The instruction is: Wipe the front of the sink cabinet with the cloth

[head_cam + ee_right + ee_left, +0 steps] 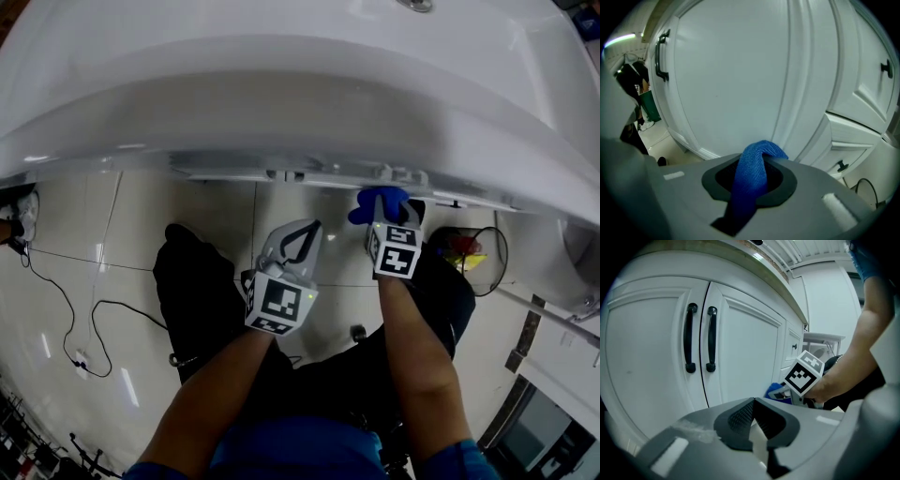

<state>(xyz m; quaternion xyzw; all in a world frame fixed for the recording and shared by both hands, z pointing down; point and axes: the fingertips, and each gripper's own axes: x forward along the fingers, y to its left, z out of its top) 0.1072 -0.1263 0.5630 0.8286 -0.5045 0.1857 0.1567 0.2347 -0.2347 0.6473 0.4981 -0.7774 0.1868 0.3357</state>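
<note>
In the head view the blue cloth [378, 202] is bunched in my right gripper [386, 214], just under the rim of the white sink [281, 84]. The right gripper view shows that gripper [757, 161] shut on the cloth [752, 176], close to a white cabinet door [736, 84]. My left gripper [305, 234] hangs lower and to the left, shut on nothing. Its own view has the jaws [753, 404] meeting at the tips, facing the cabinet's double doors [740, 352] with two black handles [689, 338]. The cloth [774, 389] touches the cabinet at the right.
Drawers with black knobs [841, 166] sit right of the doors. On the tiled floor lie a black cable [66, 309] at the left and a wire basket [473, 253] at the right. The sink overhang hides the cabinet front in the head view.
</note>
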